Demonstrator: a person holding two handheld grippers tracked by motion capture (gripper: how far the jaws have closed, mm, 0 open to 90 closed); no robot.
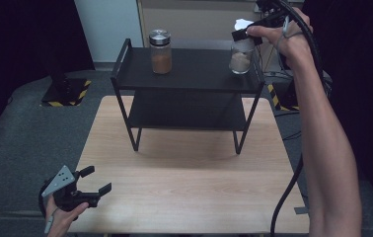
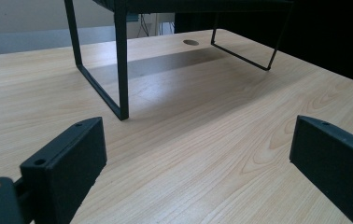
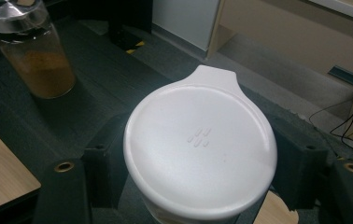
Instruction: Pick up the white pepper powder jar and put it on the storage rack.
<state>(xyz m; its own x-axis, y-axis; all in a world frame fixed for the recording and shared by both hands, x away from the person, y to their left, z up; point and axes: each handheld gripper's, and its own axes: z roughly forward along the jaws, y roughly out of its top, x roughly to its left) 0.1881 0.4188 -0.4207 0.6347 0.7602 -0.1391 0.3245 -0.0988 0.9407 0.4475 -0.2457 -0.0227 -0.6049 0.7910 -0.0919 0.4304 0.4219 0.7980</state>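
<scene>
High view: right gripper (image 1: 245, 33) clamps white-lidded jar (image 1: 241, 55) at shelf's (image 1: 194, 74) right end | left gripper (image 1: 94, 180) wide open, empty, bench's (image 1: 184, 192) near-left corner | progress: unclear, brown-powder jar (image 1: 160, 52) untouched.

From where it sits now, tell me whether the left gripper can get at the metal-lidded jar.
Probably not without a long reach. The left gripper hangs open at the table's near edge, while the jar stands on the shelf's top level. Nothing blocks the way.
</scene>
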